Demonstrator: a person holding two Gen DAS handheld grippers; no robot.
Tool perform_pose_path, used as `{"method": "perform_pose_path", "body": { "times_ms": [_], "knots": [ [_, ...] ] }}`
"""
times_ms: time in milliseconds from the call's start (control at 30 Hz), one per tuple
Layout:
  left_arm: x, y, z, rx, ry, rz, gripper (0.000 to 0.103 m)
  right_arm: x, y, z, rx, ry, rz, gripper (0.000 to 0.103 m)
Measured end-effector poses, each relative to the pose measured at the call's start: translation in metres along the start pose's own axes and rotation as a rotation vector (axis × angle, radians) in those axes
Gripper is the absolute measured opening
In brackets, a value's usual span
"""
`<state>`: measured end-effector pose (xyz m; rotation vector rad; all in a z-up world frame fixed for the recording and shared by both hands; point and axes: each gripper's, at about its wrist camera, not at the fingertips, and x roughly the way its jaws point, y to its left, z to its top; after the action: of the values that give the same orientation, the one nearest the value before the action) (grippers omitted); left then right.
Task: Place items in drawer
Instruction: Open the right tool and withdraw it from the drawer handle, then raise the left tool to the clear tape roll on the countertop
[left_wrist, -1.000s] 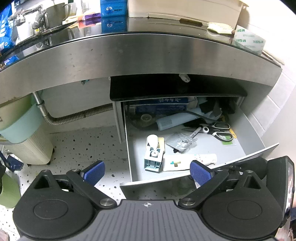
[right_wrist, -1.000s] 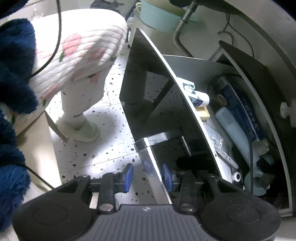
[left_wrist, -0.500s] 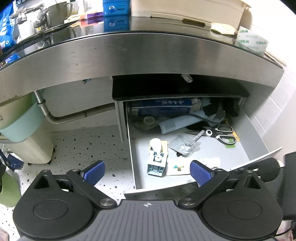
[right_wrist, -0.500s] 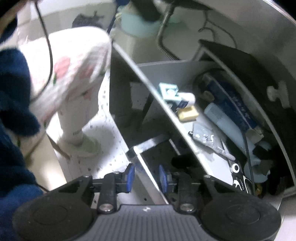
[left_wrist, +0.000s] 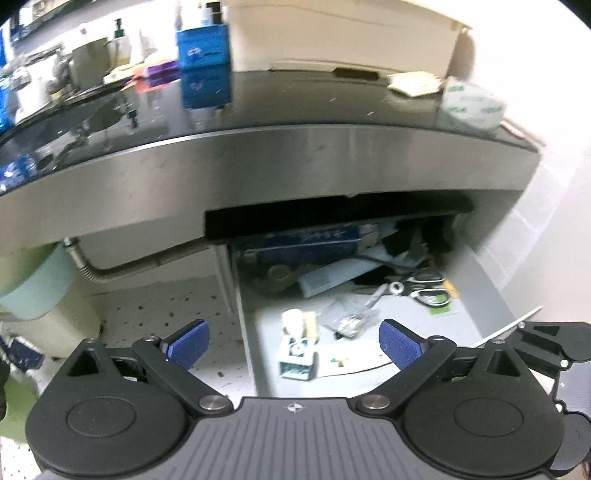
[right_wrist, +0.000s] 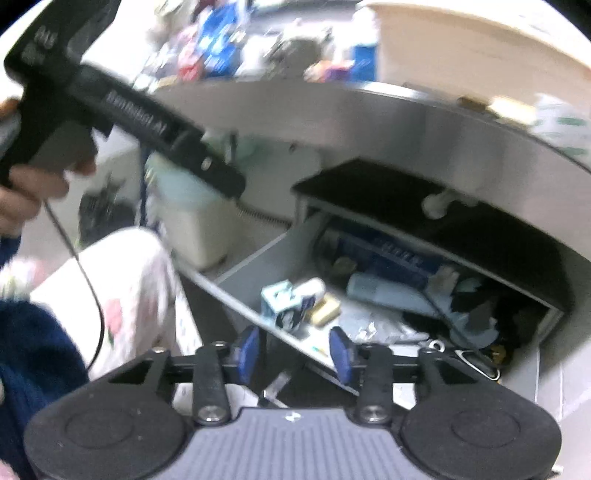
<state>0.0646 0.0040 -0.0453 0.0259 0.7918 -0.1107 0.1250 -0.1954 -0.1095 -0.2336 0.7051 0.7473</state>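
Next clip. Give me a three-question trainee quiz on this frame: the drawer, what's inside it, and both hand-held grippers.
1. True or false: the drawer stands open.
2. Which lies inside the drawer? A) scissors B) a kettle C) a plate
3. Fill in: neither the left hand-held gripper nor the right hand-held gripper holds anything; both are ____.

Key: 1 true; 2 A; 3 open
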Motion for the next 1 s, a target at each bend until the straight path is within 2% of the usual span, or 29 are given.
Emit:
{"method": "perform_pose_path", "body": {
  "times_ms": [133, 300, 467, 600, 667, 800, 1000],
  "knots": [
    [-0.006, -0.011, 0.011, 0.032, -0.01, 0.011, 0.099, -0.014, -0.012, -0.002, 0.113, -0.096, -0.029, 0.046],
    [-0.007, -0.023, 0.033, 0.047, 0.027, -0.04, 0.099, -0.029, -0.022, -0.008, 0.217, -0.202, -0.074, 0.054],
    [-0.004, -0.036, 0.054, 0.077, 0.07, -0.074, 0.099, -0.031, -0.019, -0.019, 0.244, -0.243, -0.08, 0.057],
    [-0.008, -0.047, 0.076, 0.128, 0.081, -0.067, 0.099, -0.033, -0.02, -0.029, 0.281, -0.269, -0.091, 0.062],
    [-0.009, -0.05, 0.092, 0.132, 0.099, -0.09, 0.099, -0.034, -0.021, -0.034, 0.297, -0.272, -0.097, 0.062],
    [0.0, -0.057, 0.128, 0.118, 0.155, -0.126, 0.099, -0.038, -0.029, -0.044, 0.362, -0.298, -0.045, 0.062],
    [0.021, -0.076, 0.176, 0.118, 0.231, -0.109, 0.099, -0.045, -0.032, -0.053, 0.388, -0.337, -0.036, 0.062]
  ]
}}
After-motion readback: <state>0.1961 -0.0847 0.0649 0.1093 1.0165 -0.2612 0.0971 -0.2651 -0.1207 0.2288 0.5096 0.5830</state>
